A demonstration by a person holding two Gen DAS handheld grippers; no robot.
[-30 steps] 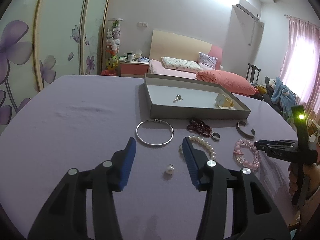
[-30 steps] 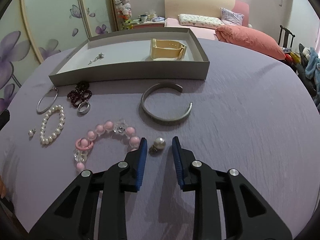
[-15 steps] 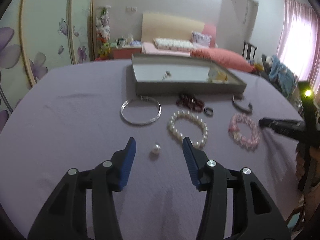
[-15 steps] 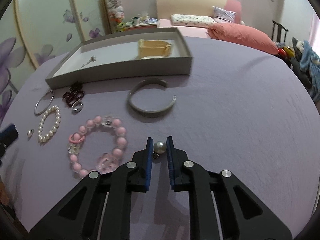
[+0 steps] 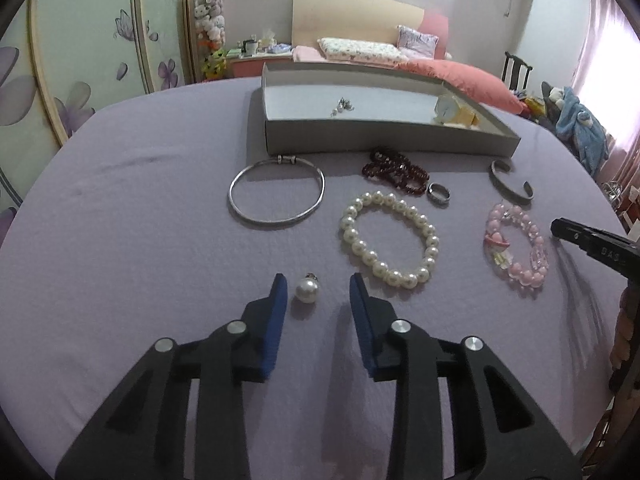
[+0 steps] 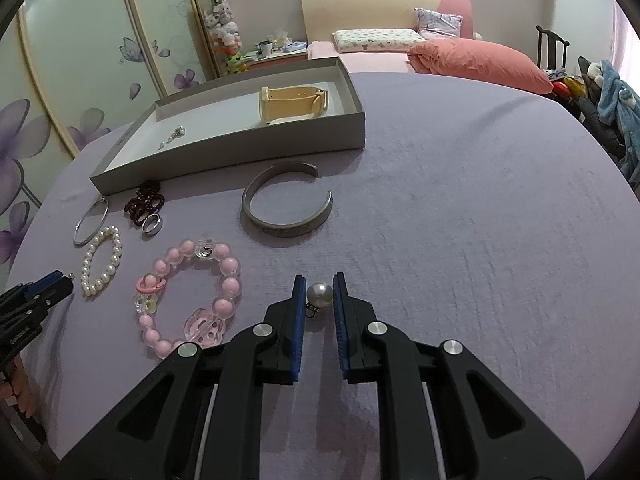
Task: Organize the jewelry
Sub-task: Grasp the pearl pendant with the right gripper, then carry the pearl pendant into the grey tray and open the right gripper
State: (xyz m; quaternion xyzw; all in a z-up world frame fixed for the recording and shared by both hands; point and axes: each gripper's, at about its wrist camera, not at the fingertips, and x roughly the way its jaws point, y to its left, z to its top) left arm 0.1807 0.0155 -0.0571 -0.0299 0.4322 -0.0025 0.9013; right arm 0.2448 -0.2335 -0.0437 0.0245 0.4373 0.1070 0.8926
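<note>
The right gripper (image 6: 320,294) is pinching a grey pearl earring (image 6: 319,294) between its fingers, low over the lilac tabletop (image 6: 460,220) beside the pink bead bracelet (image 6: 188,294). The left gripper (image 5: 318,292) is closing, its fingers still spread around a white pearl earring (image 5: 307,291) lying untouched near the pearl bracelet (image 5: 390,240).

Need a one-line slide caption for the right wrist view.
Right gripper fingers shut on a pearl earring on the purple cloth, beside a pink bead bracelet.
</note>
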